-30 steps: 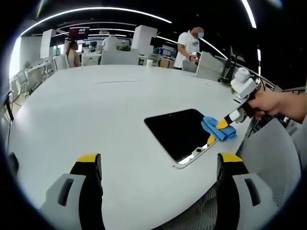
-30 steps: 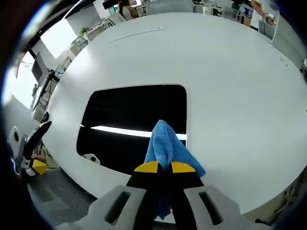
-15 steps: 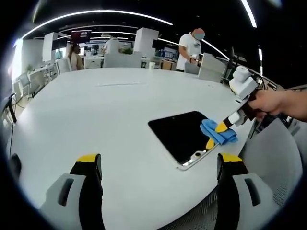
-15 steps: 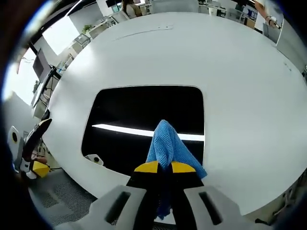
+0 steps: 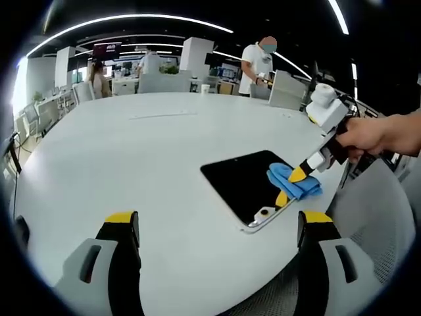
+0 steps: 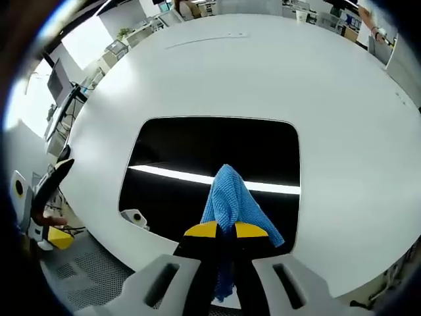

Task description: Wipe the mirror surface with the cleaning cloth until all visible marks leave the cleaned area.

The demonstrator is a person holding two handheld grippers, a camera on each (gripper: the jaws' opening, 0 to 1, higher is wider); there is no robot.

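Wiping required steady pressure: right tongs (image 6: 225, 230) were clamped on the blue cloth (image 6: 231, 201) over the mirror (image 6: 197, 155) near the tabletop (image 6: 217, 72) edge; left tongs (image 5: 217, 220) stood apart.

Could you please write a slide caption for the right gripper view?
Right claw presses a blue cloth onto the dark mirror lying on a white table.

Big white round table (image 5: 131, 151); dark mirror (image 6: 217, 168) flat near its edge w/ blue cloth (image 6: 231, 204) on it.
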